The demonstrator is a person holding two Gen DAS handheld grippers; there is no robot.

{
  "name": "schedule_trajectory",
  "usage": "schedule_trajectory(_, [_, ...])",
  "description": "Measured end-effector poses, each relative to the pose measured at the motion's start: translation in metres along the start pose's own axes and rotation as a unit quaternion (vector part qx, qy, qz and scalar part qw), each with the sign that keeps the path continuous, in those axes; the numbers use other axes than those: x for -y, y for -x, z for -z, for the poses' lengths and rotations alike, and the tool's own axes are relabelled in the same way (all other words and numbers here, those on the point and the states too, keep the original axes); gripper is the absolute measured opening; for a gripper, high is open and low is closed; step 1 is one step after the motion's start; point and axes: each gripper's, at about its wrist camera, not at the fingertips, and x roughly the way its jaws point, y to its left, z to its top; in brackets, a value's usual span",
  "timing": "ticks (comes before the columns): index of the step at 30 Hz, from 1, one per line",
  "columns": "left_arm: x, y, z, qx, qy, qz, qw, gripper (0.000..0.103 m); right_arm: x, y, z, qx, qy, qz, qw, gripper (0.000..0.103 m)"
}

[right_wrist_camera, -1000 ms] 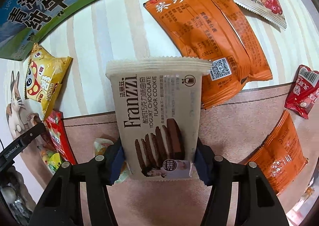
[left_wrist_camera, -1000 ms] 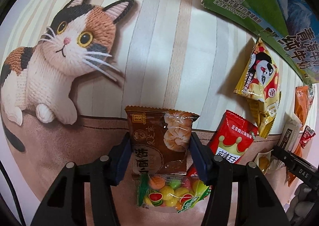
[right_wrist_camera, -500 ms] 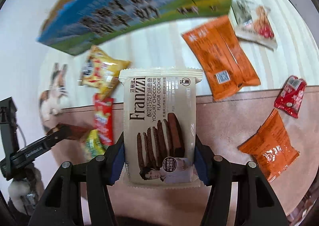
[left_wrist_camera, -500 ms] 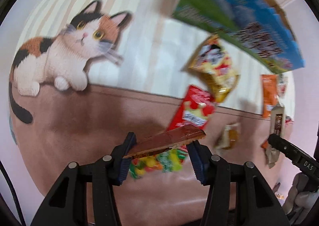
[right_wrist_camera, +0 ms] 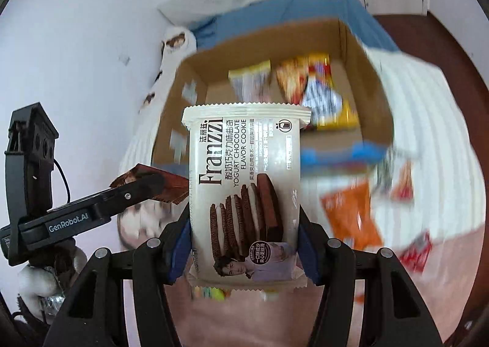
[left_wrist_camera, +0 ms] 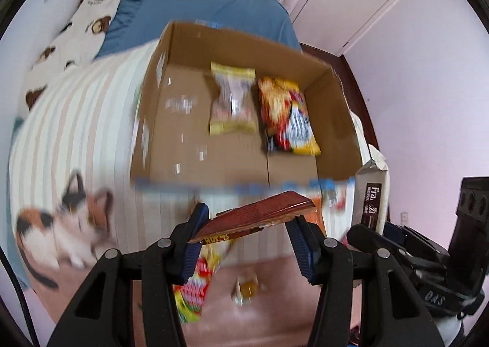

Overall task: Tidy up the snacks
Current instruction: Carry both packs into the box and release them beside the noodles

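Right gripper point(right_wrist_camera: 244, 243) clamps cream cookie pack point(right_wrist_camera: 244, 191), glossy, rectangular, long axis pointing away. Left gripper point(left_wrist_camera: 249, 240), jaws just narrowed, pinches brown foil packet point(left_wrist_camera: 259, 218) tilted nearly edge-on, crosswise. Beyond: open cardboard box point(left_wrist_camera: 232, 41) on striped blanket point(left_wrist_camera: 82, 114), two crinkled packets inside.

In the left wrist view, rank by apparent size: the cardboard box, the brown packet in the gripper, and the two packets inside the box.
1. cardboard box
2. brown packet, though nearness to the camera inflates it
3. red-and-yellow packet and clear yellow-edged packet: too alike and blurred to separate
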Motion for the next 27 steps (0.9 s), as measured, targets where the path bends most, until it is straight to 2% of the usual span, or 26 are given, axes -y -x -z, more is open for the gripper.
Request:
schedule_trajectory(3, [-0.003,-0.014,-0.041,-0.014,0.004,-0.007,0.9999,0.049,0.002,-0.014,-0.033,0.008,0.001,0.009,1.0,0.062])
schedule_trajectory(9, [-0.012,-0.058,-0.084,-0.046,0.013,-0.027,0.9985,0.049,0.007,-0.057,-0.07,-0.011,-0.008,0.023,1.0,0.062])
schedule_trajectory(17, [-0.016,-0.114,-0.09,-0.106,0.01,-0.043,0.9934,0.05,0.022,-0.116,-0.081,-0.054,-0.009,0.05,0.997,0.062])
schedule_trajectory(19, [-0.018,-0.127,-0.087,-0.132,0.015,-0.043,0.9902,0.05,0.028,-0.131,-0.083,-0.08,-0.014,0.052,0.995,0.066])
schedule_trajectory(20, [-0.02,-0.134,-0.085,-0.145,0.022,-0.038,0.9885,0.051,0.031,-0.138,-0.083,-0.091,-0.017,0.054,0.994,0.072])
schedule_trajectory(21, [-0.022,-0.14,-0.084,-0.152,0.028,-0.032,0.9875,0.053,0.034,-0.145,-0.084,-0.104,-0.017,0.057,0.993,0.085])
schedule_trajectory(22, [-0.025,-0.143,-0.083,-0.152,0.033,-0.031,0.9873,0.056,0.035,-0.15,-0.083,-0.111,-0.015,0.06,0.992,0.092])
schedule_trajectory(24, [-0.029,-0.144,-0.084,-0.146,0.036,-0.031,0.9881,0.074,0.039,-0.155,-0.083,-0.117,-0.012,0.062,0.991,0.093])
schedule_trajectory(26, [-0.031,-0.144,-0.084,-0.142,0.039,-0.033,0.9885,0.086,0.041,-0.155,-0.081,-0.119,-0.012,0.065,0.991,0.094])
schedule_trajectory(27, [-0.032,-0.143,-0.084,-0.141,0.039,-0.033,0.9887,0.087,0.042,-0.154,-0.08,-0.119,-0.013,0.065,0.991,0.097])
